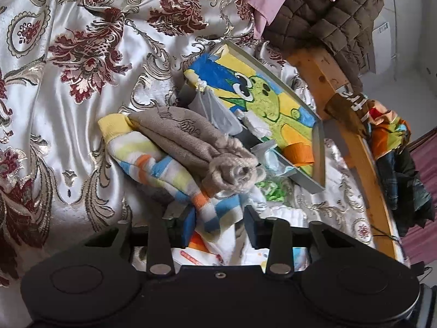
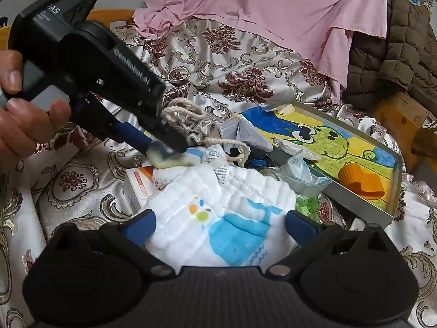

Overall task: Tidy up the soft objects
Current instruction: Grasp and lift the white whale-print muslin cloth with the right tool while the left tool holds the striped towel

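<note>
A striped towel [image 1: 153, 161] in yellow, blue, orange and white lies bunched on the satin bedspread [image 1: 68, 95]. A beige drawstring bag [image 1: 191, 139] rests on top of it. My left gripper [image 1: 218, 220] has the towel's near end pinched between its blue pads. In the right wrist view a hand holds that left gripper [image 2: 166, 151], its tips clamped on the towel's pale edge, with the bag's cord [image 2: 185, 114] just behind. My right gripper [image 2: 221, 224] stands wide open over a white muslin cloth with a blue whale print [image 2: 218, 218], its fingers at either side of the cloth.
A shallow grey frame with a green cartoon drawing [image 2: 327, 142] lies to the right, holding an orange piece [image 2: 360, 181]. A crumpled plastic bag [image 2: 300, 176] and a small white and orange box [image 2: 139, 187] sit beside the cloths. Pink fabric [image 2: 273, 13], a brown quilted jacket [image 1: 327, 27] and a wooden rail [image 1: 322, 76] lie beyond.
</note>
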The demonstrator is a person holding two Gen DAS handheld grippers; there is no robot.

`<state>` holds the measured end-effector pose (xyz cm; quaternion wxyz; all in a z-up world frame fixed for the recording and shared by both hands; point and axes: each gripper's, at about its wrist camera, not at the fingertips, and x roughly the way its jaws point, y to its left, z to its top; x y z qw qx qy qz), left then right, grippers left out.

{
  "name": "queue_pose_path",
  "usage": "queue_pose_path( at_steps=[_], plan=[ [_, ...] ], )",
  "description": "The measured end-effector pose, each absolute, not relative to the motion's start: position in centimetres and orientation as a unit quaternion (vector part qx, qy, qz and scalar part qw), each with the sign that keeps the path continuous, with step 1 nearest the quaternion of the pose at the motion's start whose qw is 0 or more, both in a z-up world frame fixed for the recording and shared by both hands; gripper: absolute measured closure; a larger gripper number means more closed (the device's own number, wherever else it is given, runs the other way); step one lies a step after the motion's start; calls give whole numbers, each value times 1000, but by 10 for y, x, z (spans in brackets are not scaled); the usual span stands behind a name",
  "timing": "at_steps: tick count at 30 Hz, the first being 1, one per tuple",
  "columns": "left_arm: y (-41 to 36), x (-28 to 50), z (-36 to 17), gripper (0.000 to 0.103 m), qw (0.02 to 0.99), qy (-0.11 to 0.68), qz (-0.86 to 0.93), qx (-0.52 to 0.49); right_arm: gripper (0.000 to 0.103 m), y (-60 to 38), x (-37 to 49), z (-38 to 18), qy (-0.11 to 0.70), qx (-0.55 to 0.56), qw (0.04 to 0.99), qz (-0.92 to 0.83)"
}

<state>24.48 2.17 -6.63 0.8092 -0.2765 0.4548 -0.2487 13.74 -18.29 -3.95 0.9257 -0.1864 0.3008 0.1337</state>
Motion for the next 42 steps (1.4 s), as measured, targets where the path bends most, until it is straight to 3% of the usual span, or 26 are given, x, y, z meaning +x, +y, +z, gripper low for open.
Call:
queue_pose_path(
  at_steps=[2, 3, 11, 28, 42],
  plan=[
    [22, 245, -68, 88, 813, 459, -237, -270, 0, -183, 138, -40, 302, -188, 925, 133],
    [23, 246, -69, 91, 814, 460, -232, -270, 0, -183, 138, -40, 302, -190, 925, 132],
    [25, 243, -61, 92, 820, 439, -245, -272, 0, -180, 137, -45, 308, -198, 920, 141],
    [15, 232, -42, 92, 826, 415, -284, -256, 1, -180, 140, -51, 323, -189, 916, 143],
    [12, 242, -64, 73, 801, 459, -282, -260, 30, -178, 142, -48, 347, -158, 908, 174]
  ],
)
